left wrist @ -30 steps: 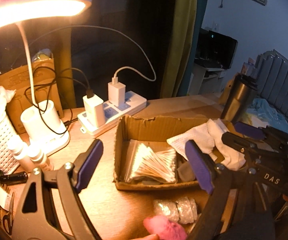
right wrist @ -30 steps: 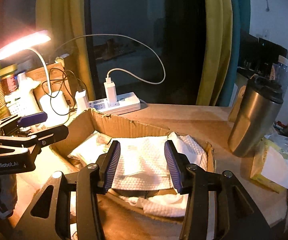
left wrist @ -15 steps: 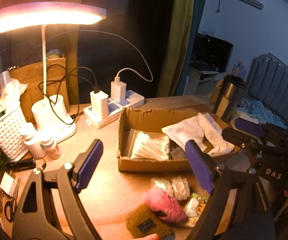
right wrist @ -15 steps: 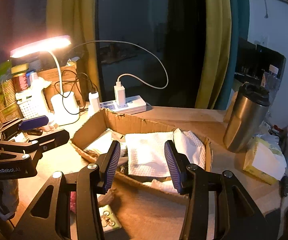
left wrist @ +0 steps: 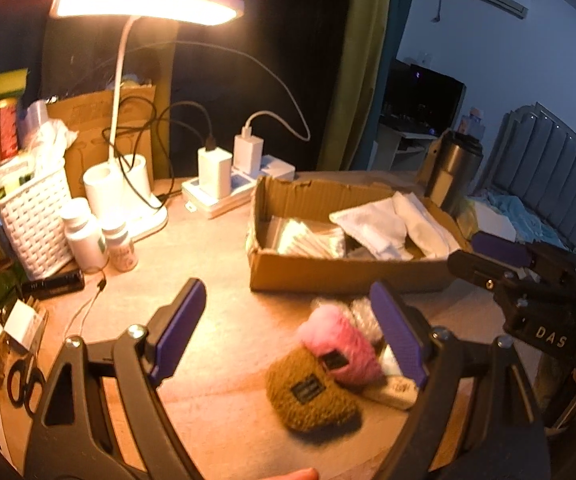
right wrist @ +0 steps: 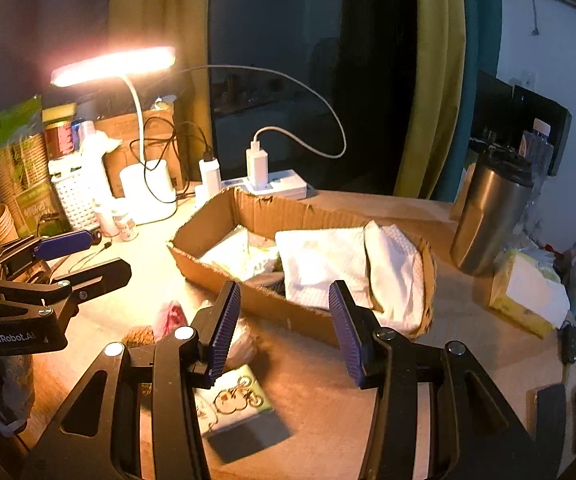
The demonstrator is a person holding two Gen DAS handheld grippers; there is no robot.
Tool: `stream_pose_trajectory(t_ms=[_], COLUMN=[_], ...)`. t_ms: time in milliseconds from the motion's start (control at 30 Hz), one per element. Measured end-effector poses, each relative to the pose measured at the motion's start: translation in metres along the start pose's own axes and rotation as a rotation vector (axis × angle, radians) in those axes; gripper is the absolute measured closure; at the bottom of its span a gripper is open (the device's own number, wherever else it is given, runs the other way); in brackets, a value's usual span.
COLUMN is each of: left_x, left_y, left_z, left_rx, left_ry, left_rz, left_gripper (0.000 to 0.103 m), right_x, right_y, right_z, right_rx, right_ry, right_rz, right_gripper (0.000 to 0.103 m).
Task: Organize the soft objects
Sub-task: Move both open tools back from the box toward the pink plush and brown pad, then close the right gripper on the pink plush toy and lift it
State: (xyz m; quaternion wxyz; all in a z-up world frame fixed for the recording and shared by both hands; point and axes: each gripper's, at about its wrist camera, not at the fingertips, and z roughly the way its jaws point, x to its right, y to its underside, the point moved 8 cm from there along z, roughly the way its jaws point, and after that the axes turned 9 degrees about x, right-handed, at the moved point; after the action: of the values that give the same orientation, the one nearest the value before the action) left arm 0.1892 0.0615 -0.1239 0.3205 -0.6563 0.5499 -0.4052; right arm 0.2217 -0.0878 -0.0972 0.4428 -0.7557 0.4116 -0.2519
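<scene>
My left tongs [left wrist: 288, 336] hang wide open and empty, low in the frame above the bench [left wrist: 207, 248]. The right finger covers part of the pink fuzzy pouch [left wrist: 344, 344], which is blurred and lies slanting from upper left to lower right against the olive fuzzy pouch [left wrist: 312, 392]. My right tongs [right wrist: 283, 332] gape too, gripping nothing, aimed at the cardboard box [right wrist: 215, 220] mid-frame, where white cloths [right wrist: 328, 260] lie folded. Behind their left finger only slivers of both pouches show.
</scene>
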Motion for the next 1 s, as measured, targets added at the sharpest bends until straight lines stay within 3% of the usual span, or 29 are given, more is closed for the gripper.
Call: stream_pose_trajectory(t_ms=[467,1000], left_x=[-0.024,-0.076], left_y=[0.035,0.057], left_z=[-0.006,0.003], left_rx=[-0.041,-0.091], left_ry=[-0.017,-0.061], left_rz=[-0.038,-0.150], left_gripper=[0.017,0.017], right_x=[-0.023,-0.084], right_y=[0.024,0.041], right_z=[0.000,0.040], right_rx=[-0.055,-0.133], right_ry=[-0.021,-0.128], right_rz=[-0.011,-0.056], right_gripper=[0.054,0.054])
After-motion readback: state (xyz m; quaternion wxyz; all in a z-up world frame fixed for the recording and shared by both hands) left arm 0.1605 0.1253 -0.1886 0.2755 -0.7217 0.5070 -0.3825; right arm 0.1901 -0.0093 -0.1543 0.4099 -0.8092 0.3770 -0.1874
